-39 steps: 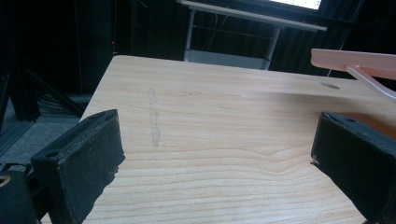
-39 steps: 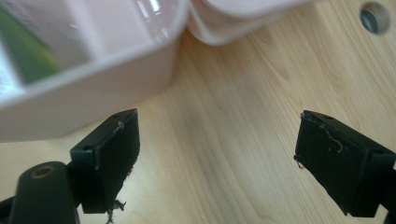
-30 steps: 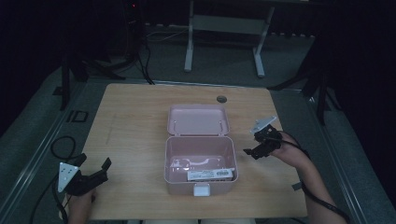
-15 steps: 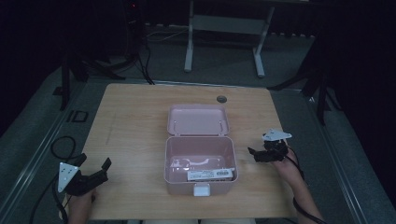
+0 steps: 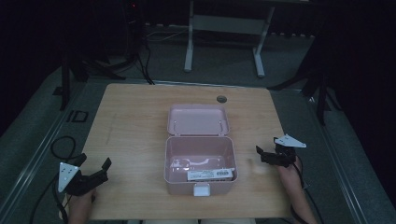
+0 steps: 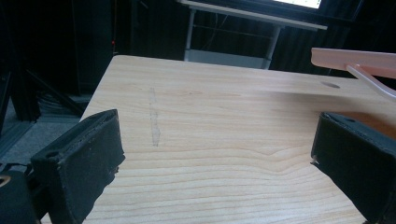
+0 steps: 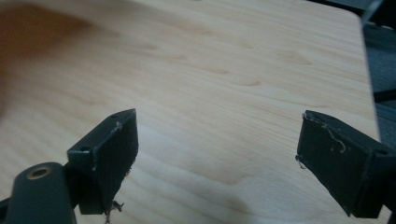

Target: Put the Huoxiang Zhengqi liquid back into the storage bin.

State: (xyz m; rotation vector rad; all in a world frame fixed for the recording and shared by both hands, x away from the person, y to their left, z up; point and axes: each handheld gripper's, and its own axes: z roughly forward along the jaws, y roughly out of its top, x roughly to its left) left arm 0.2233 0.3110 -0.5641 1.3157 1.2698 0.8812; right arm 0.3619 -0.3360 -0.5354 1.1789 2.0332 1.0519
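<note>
A pink lidded box [image 5: 200, 161] stands open in the middle of the wooden table [image 5: 130, 121], its lid [image 5: 198, 120] laid back flat behind it. Inside lie a white labelled packet [image 5: 210, 174] and a pale curved piece. My left gripper [image 5: 95, 169] rests at the table's near left corner, open, with nothing between its jaws. My right gripper [image 5: 264, 154] hovers low to the right of the box, open and empty. In the left gripper view the box's pink lid edge [image 6: 355, 58] shows at the upper right, past the wide-apart jaws.
A round cable hole [image 5: 221, 99] sits in the table's far edge, behind the box. Cables trail over the floor at the left. A metal table frame [image 5: 224, 28] stands beyond the table in the dark.
My right gripper has moved down and toward me, from beside the box's far right to lower at its right. The left gripper has stayed put.
</note>
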